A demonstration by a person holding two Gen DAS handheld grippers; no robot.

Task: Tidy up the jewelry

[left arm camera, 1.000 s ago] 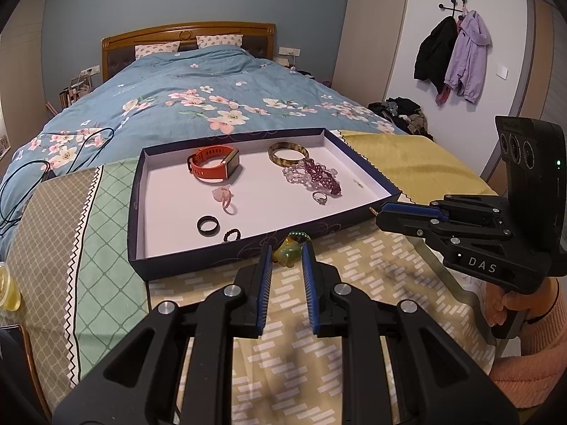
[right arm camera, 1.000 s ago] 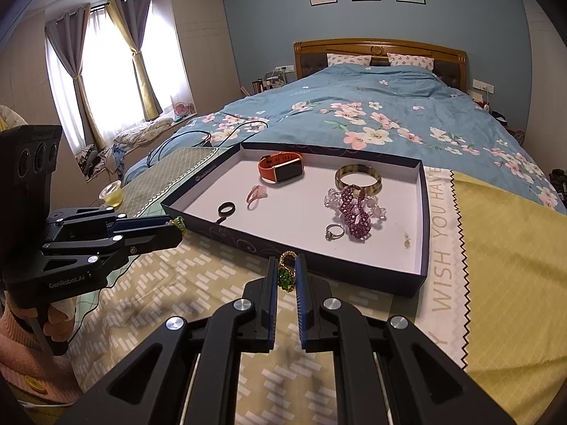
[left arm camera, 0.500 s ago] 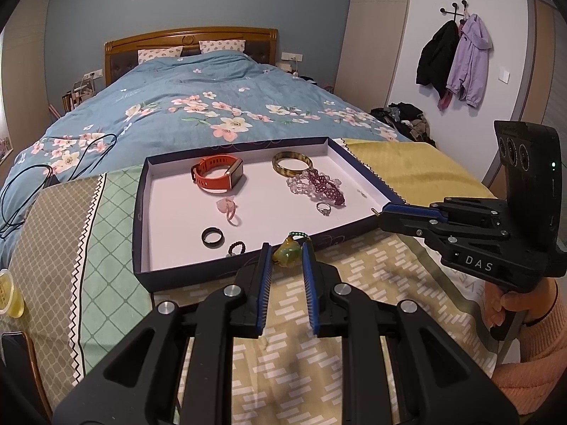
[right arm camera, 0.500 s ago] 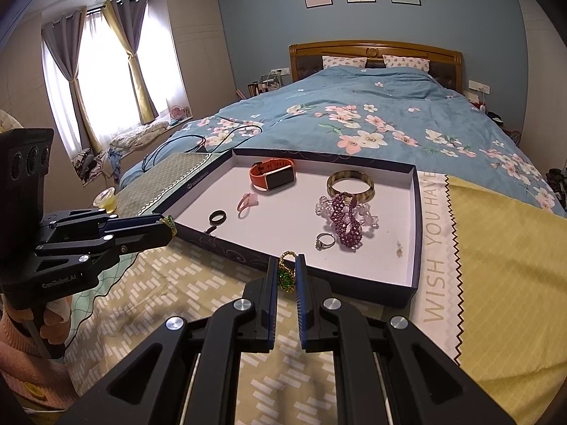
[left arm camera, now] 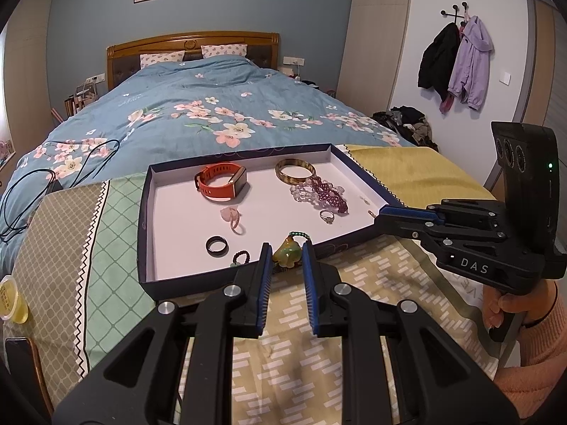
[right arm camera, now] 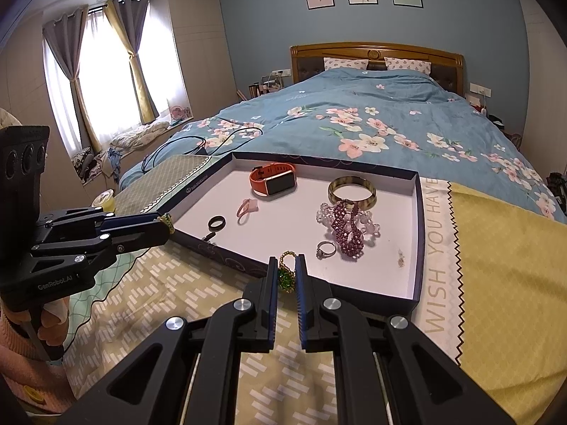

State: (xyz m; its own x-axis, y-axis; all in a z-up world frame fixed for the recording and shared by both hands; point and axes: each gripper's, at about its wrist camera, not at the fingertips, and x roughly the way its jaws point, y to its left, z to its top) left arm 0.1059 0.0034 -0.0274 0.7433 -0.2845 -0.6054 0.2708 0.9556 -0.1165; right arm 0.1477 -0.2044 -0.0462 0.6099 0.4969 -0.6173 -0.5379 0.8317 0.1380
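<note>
Here, both grippers hold jewelry at the near wall of the tray.
Largest inside are the orange watch and amber bangle, then purple beads and small rings. The left gripper is clamped on a yellow-green pendant; the right gripper pinches a green beaded ring, nearly closed.
</note>
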